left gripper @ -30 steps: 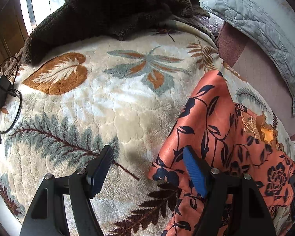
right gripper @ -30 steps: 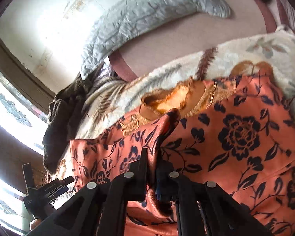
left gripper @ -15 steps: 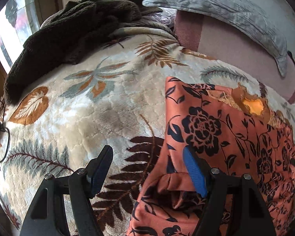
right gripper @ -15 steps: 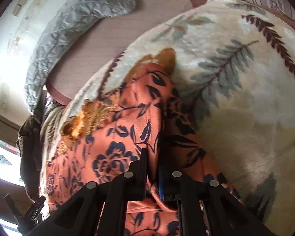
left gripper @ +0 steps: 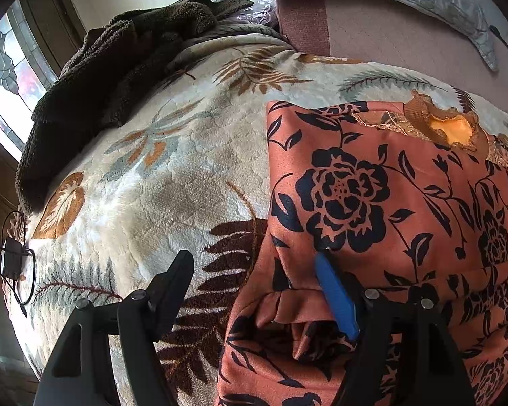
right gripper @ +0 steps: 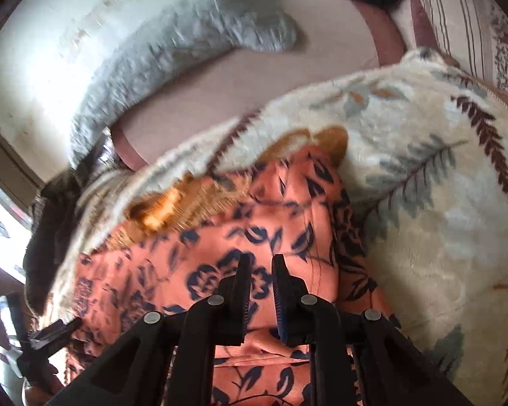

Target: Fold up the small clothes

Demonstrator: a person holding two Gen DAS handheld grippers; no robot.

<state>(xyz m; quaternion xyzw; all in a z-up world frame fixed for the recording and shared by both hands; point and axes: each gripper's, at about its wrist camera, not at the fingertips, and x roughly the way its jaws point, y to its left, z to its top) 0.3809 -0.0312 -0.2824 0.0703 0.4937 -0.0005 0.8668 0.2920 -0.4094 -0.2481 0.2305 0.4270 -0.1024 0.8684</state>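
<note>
The orange floral garment (left gripper: 372, 196) is lying on the leaf-print blanket (left gripper: 159, 176), filling the left view from 2 to 6 o'clock. The left gripper (left gripper: 254, 291) is hanging wide open over the bunched hem. The right gripper (right gripper: 259, 291) is showing a narrow gap, apparently released. A fold seems just laid; next comes regrasping an edge.

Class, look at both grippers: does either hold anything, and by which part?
Neither. The left gripper is wide open over the orange floral garment. The right gripper has a narrow gap with no cloth in it.
</note>
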